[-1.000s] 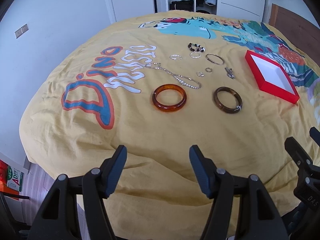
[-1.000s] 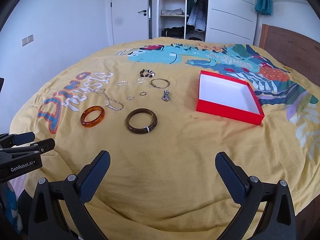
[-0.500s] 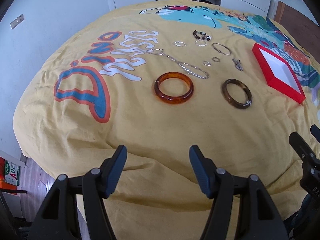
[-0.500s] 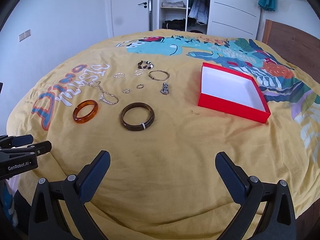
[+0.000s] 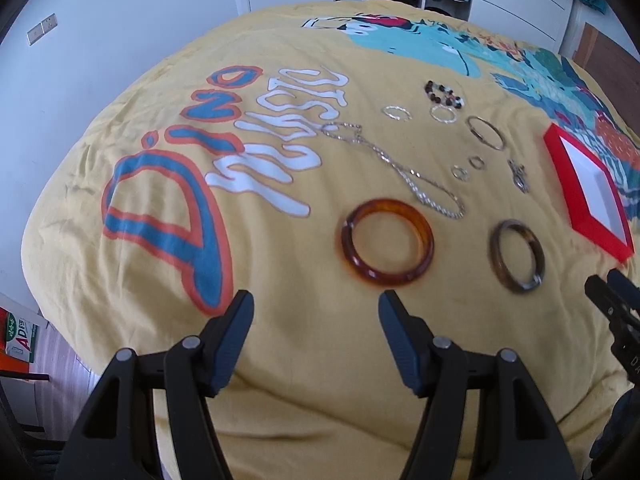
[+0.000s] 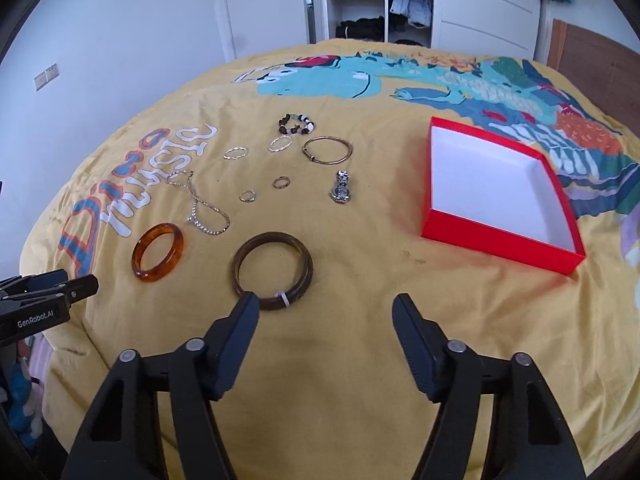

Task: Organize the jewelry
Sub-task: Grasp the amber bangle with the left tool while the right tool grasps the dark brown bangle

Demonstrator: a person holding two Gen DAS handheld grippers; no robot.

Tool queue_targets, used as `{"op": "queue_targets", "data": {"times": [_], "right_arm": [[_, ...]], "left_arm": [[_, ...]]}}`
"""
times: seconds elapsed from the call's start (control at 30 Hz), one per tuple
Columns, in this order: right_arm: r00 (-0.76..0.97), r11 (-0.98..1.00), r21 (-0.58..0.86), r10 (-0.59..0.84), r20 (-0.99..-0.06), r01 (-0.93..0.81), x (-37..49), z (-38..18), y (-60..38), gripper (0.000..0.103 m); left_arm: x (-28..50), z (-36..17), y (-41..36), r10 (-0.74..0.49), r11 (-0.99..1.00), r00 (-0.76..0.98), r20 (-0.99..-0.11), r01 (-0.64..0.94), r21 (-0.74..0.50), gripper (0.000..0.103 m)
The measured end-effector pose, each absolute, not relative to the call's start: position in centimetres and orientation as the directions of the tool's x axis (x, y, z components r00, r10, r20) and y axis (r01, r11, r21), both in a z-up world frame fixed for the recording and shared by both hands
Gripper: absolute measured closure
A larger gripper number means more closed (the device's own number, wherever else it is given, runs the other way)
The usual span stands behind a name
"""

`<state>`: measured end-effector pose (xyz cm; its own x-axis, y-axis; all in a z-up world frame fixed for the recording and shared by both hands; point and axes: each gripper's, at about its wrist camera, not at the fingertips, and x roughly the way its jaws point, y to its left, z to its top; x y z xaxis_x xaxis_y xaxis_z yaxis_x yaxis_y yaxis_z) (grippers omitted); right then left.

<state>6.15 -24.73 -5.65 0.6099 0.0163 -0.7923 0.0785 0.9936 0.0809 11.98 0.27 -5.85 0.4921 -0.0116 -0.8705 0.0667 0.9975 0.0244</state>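
Note:
Jewelry lies spread on a yellow bedspread. An amber bangle (image 5: 387, 243) (image 6: 157, 251) sits just beyond my left gripper (image 5: 316, 312), which is open and empty. A dark brown bangle (image 6: 272, 271) (image 5: 517, 255) lies right in front of my right gripper (image 6: 326, 314); its left finger (image 6: 236, 334) reaches the bangle's near rim, and its jaws are closing with nothing between them. Farther off lie a silver chain (image 6: 202, 205), small rings (image 6: 247, 196), a thin gold bangle (image 6: 328, 150), a beaded bracelet (image 6: 296, 125) and a watch (image 6: 341, 187). A red box (image 6: 494, 192) with white inside stands open at the right.
The bed fills both views; its near edge drops off just behind the grippers. A wooden headboard (image 6: 592, 68) rises at the far right. An open wardrobe (image 6: 360, 0) and a door (image 6: 260, 4) stand behind the bed. A carton (image 5: 18, 334) sits on the floor at left.
Both grippers have moved forward and lower toward the bangles, which now look larger and nearer. The right gripper's jaws have narrowed from wide open. The left jaws keep their gap.

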Motion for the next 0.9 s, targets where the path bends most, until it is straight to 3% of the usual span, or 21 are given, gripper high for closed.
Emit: {"op": "queue_targets", "data": {"times": [0.1,0.4,0.57,0.63,0.7,0.77,0.8,0.9], "right_arm": [[0.579,0.991,0.119,0.065,-0.812,0.055,8.2,-6.8,-24.6,0.051],[0.488,0.987,0.155,0.122,-0.864,0.028,13.0,-11.1,-24.2,0.065],[0.462,0.988,0.150,0.122,-0.878,0.024,14.2,-12.7,-24.2,0.074],[0.461,0.992,0.129,0.110,-0.881,0.009,14.5,-12.8,-24.0,0.078],[0.464,0.994,0.107,0.099,-0.880,-0.008,14.6,-12.9,-23.7,0.089],[0.468,0.996,0.092,0.090,-0.879,-0.018,14.7,-12.8,-23.5,0.093],[0.470,0.996,0.087,0.087,-0.878,-0.021,14.6,-12.7,-23.4,0.093],[0.480,0.996,0.090,0.088,-0.873,-0.019,13.9,-12.1,-23.5,0.094]], "left_arm": [[14.1,-6.7,0.3,-0.017,0.998,0.476,-0.879,0.060,0.013,0.040],[18.6,-10.1,-0.6,-0.054,0.998,0.402,-0.914,0.058,-0.034,0.041],[19.3,-11.9,-1.8,-0.015,0.997,0.381,-0.924,0.072,0.014,0.045],[19.2,-12.0,-2.2,0.001,0.996,0.393,-0.920,0.081,0.036,0.051],[19.0,-11.9,-2.9,0.032,0.992,0.417,-0.908,0.094,0.078,0.072],[18.8,-11.7,-3.2,0.064,0.989,0.433,-0.899,0.095,0.117,0.088],[18.7,-11.6,-3.2,0.074,0.987,0.439,-0.896,0.094,0.127,0.092],[18.1,-11.0,-3.0,0.085,0.986,0.451,-0.888,0.089,0.139,0.094]]}}
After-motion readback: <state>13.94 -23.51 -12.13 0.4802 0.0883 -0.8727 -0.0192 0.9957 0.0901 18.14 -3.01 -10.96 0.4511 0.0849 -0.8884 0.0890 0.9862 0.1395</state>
